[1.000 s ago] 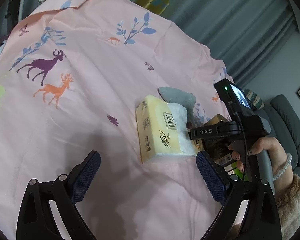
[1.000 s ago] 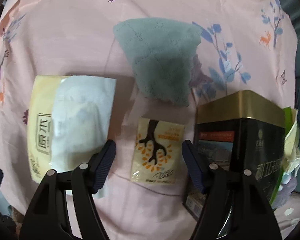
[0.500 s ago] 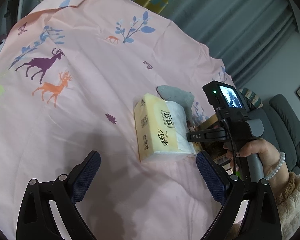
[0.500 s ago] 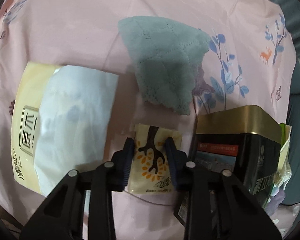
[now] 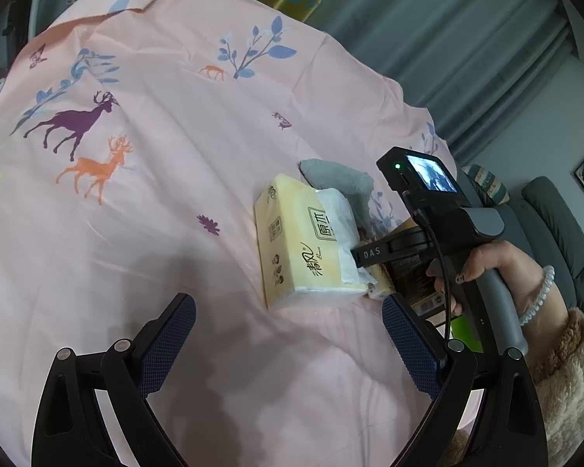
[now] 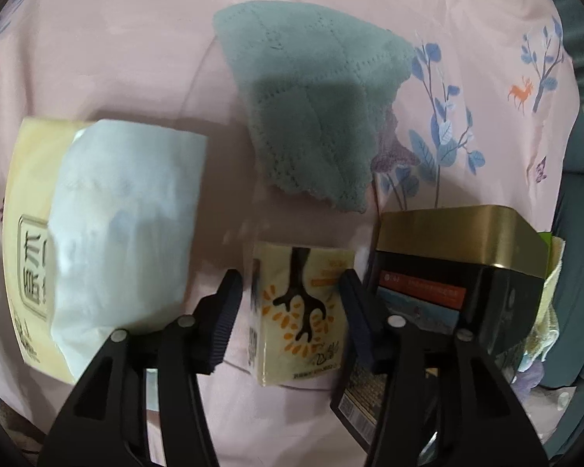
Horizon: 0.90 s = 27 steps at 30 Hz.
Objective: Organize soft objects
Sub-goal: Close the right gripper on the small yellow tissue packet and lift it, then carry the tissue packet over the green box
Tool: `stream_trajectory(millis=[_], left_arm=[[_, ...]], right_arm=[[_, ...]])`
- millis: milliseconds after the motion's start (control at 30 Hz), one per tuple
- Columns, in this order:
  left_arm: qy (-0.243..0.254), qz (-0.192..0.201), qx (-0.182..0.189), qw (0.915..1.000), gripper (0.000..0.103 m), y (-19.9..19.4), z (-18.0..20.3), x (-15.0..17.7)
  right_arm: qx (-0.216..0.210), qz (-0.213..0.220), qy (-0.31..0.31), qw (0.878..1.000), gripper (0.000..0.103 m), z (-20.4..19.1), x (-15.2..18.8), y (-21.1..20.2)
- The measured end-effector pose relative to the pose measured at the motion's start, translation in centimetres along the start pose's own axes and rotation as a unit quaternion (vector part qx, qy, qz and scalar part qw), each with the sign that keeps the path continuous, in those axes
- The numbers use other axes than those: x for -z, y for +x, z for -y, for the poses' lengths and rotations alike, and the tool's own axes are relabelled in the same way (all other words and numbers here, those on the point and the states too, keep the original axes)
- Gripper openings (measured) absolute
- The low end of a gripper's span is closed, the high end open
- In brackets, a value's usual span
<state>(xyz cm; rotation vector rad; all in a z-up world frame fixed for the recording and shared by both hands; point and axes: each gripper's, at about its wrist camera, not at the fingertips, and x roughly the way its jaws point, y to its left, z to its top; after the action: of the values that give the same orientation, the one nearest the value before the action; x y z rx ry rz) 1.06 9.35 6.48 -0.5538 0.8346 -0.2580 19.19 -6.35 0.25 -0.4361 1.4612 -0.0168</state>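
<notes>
Left to right across the pink printed bedsheet [image 6: 97,58]:

1. Left gripper [image 5: 288,340]: jaws wide apart, nothing btwn them, hovering over bare sheet near the sheet's near edge. Idle, well apart from all items.

2. Large tissue pack [image 6: 105,233], yellow wrap w/ white tissue showing: lies flat on the sheet, just left of the right gripper.

3. Small tissue packet [image 6: 303,311], yellow w/ dark tree print: the item in hand, by my reading. Sits btwn the large pack and the tin, directly btwn the fingers of the right gripper [image 6: 288,311]. Jaws have just been opening, w/ the packet btwn them. Left pad stands clear, a gap visible; right pad is at or on the packet's right edge; contact there can't be confirmed. Frame is blurred. Whether the packet rests on the sheet or is lifted: can't tell.

4. Grey-green cloth [image 6: 311,109]: crumpled, beyond the packet toward the sheet's far edge.

5. Black and gold tin [image 6: 459,272]: upright, just right of the packet, close against the right finger.

Key relation: packet's long axis runs away from the gripper, along the fingers, so the jaws span its short width. Right hand [image 5: 498,272] is the nearer by far. Risk (judgement): tight clearance on the tin side; a re-close could nudge the tin.
</notes>
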Motion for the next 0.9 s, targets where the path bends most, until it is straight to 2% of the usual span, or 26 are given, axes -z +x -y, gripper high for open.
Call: stream_trajectory(millis=[67,100,200,300,500,733,900], left_arm=[[-0.001,-0.001,0.001,1.0000,0.097,0.0,0.0,0.0],[0.000,-0.001,0.002,1.0000,0.097,0.0,-0.1,0.0],[0.001,-0.001,0.001,1.0000,0.097,0.0,-0.1,0.0],[0.003,-0.001,0.004,1.0000,0.097,-0.2,0.0,0.1],[0.013,-0.004,0.002,0.9999,0.097,0.1,0.5,0.5],[0.037,-0.012,-0.008,0.9992,0.097,0.5,1.5,0.8],[0.054,-0.019,-0.014,0.9983,0.097,0.9,2.5,1.4]], right_arm=[[0.006,-0.002,-0.011,1.000,0.051,-0.3,0.0,0.0],[0.005,0.002,-0.014,1.000,0.043,-0.4,0.0,-0.1],[0.003,0.015,-0.025,1.000,0.033,-0.8,0.6,-0.8],[-0.004,0.028,-0.036,0.999,0.027,-0.9,1.8,-1.6],[-0.075,0.038,-0.041,0.996,0.026,-0.7,6.3,-3.4],[-0.129,0.055,-0.059,0.988,0.027,-1.6,13.2,-5.0],[-0.157,0.074,-0.043,0.984,0.037,-2.4,16.3,-6.1]])
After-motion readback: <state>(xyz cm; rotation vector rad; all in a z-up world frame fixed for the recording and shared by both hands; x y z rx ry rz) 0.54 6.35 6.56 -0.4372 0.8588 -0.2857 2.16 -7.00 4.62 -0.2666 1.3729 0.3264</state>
